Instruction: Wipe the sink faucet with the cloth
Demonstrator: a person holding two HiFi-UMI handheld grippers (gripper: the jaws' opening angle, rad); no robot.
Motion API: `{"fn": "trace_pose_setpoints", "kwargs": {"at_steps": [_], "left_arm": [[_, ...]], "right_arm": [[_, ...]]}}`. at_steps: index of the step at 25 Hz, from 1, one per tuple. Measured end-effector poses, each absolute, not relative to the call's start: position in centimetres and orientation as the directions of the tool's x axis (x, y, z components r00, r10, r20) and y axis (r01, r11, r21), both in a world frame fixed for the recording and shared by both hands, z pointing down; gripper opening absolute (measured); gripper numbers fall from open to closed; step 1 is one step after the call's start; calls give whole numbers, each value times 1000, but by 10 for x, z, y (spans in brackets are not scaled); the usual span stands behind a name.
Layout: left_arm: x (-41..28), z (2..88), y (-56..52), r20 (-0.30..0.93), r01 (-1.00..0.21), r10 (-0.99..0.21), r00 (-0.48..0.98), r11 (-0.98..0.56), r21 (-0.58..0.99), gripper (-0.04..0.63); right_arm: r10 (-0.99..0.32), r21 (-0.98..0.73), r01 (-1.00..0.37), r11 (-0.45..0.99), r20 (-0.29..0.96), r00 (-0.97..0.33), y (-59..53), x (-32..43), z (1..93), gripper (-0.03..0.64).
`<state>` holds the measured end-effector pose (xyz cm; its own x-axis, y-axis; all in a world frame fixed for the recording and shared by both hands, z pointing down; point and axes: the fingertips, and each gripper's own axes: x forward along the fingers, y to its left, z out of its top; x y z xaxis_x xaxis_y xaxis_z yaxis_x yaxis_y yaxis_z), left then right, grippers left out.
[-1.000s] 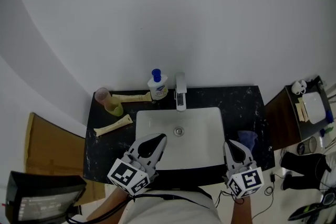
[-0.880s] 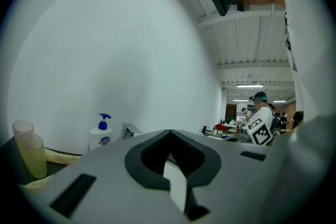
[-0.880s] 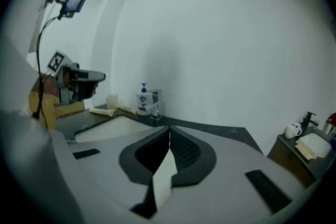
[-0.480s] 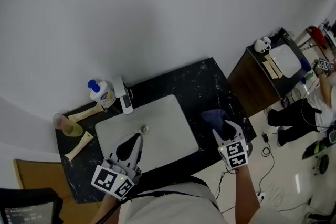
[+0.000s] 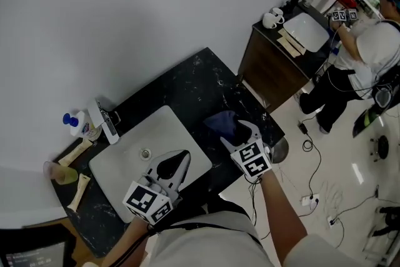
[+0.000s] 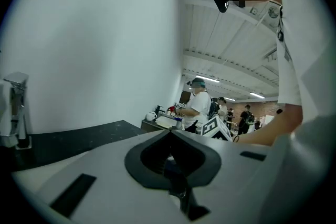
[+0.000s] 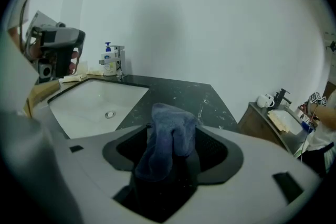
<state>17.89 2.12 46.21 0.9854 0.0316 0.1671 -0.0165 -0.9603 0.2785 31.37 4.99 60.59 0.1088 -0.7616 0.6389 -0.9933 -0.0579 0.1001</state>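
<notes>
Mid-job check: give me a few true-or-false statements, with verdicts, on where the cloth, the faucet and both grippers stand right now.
1. The cloth sits on the dark counter beside the sink. True.
2. The right gripper is clamped on the cloth. False: its fingers stand apart, having just been opening, with the cloth between them but not pressed.
3. The left gripper is shut with nothing in it. True.
4. The cloth is touching the faucet. False: the faucet stands at the sink's far edge, well apart from the cloth.
5. The soap bottle lies in the sink. False: it stands on the counter beside the faucet.
</notes>
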Motion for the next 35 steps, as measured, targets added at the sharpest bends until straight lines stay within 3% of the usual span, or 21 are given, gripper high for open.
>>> {"fn": "trace_pose_setpoints", "kwargs": {"at_steps": [6, 15, 16, 17, 18, 23, 29, 35], "left_arm": [[215, 483, 64, 173, 141, 192, 966, -953, 267, 2], [207, 480, 58, 170, 116, 167, 971, -955, 274, 2], [204, 479, 56, 168, 110, 160, 973, -956, 273, 2], [202, 478, 53, 166, 105, 154, 974, -957, 272, 2], [200, 477, 50, 163, 100, 147, 976, -958, 271, 2], [191, 475, 39, 160, 62, 107, 981, -963, 261, 2], [150, 467, 2, 171, -76, -34, 985, -966, 246, 2], [56, 454, -73, 167, -385, -358, 919, -906, 175, 2]], "right_arm": [[-758, 84, -993, -79, 642, 114, 41, 319, 612, 273], [-695, 47, -996, -78, 714, 88, 25, 328, 632, 272], [-684, 52, -996, -76, 724, 90, 25, 328, 634, 256], [-677, 56, -995, -77, 730, 94, 24, 329, 634, 159], [-672, 58, -995, -77, 734, 95, 23, 330, 634, 135], [-718, 41, -998, -45, 694, 61, 12, 322, 610, 121], [-830, -23, -988, 155, 539, -143, -44, 244, 536, 121], [-834, 28, -886, 462, 354, -424, -143, 139, 451, 121]]}}
